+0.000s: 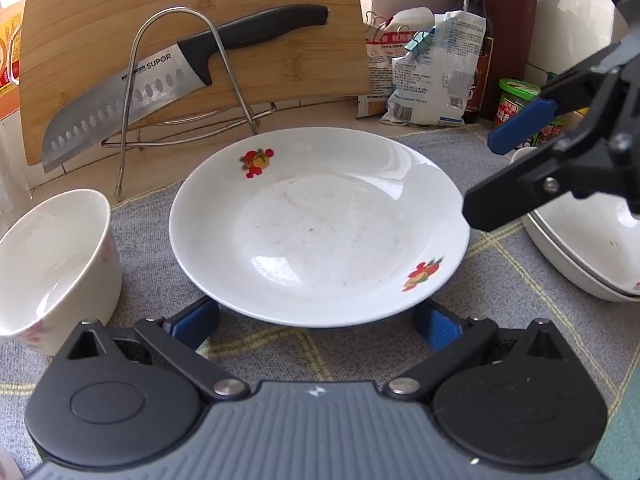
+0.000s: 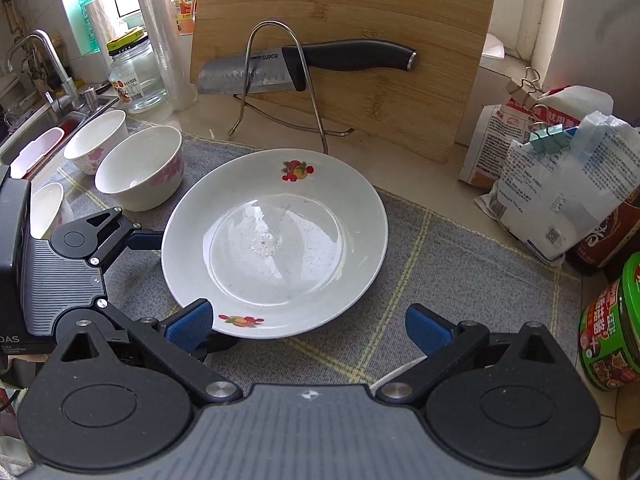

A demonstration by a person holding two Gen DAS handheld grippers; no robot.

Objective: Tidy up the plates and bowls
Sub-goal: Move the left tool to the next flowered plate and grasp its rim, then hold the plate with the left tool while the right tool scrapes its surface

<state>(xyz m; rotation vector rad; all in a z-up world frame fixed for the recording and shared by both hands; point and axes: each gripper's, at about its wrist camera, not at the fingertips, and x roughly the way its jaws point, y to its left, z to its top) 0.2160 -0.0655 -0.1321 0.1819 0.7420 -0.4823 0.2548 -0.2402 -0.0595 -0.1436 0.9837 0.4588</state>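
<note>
Your white plate (image 1: 320, 228) with fruit decals lies flat on a grey checked mat (image 2: 440, 264) covering the worktop (image 2: 432, 172), in the middle of both views. Your left hand-held gripper (image 1: 316, 326) is spread wide, its blue pads (image 1: 438, 328) tucked under the plate's near rim; whether they touch it you cannot tell. Your right hand-held gripper (image 2: 308, 326) hangs released beside the plate. White bowls (image 2: 140, 172) with pink flowers stand just left of the plate, and stacked plates (image 1: 592, 248) sit cut off at the right edge. Behind, a bamboo cutting board (image 2: 360, 20) leans in a wire rack (image 2: 280, 80) with a knife (image 1: 160, 88) marked SUPOR. Clipped bags (image 2: 560, 184) carry print too small to read. A sink (image 2: 36, 132) shows far left.
</note>
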